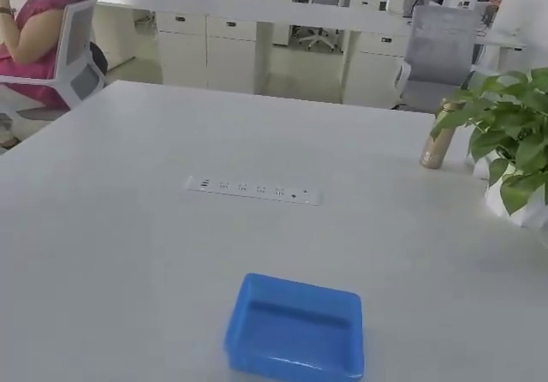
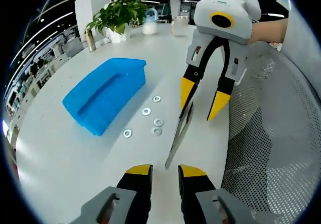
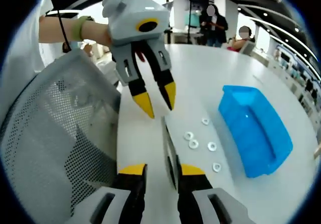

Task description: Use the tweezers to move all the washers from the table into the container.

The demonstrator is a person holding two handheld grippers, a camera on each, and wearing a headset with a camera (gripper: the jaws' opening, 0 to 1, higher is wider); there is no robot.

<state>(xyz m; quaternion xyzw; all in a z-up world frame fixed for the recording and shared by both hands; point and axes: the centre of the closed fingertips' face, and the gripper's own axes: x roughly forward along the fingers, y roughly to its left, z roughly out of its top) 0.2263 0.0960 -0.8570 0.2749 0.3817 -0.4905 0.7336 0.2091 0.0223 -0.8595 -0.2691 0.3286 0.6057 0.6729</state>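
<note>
Left gripper and right gripper face each other, both with fingers apart and gripping nothing, either end of the tweezers lying on the tabletop, apparently readying a pickup; five washers lie loose just beside the blue container.

Ahead of the left claw and off to its left, at the far end of the table, we've got a leafy plant in a white pot. A gold bottle stands just beside it. Right of that claw there's a grey mesh chair, and the same chair sits left of the right claw. Way out ahead of the right claw we can make out two people, too small to say much about. From the headset we also see a white power strip lying flat on the table, plus a seated person in pink.
</note>
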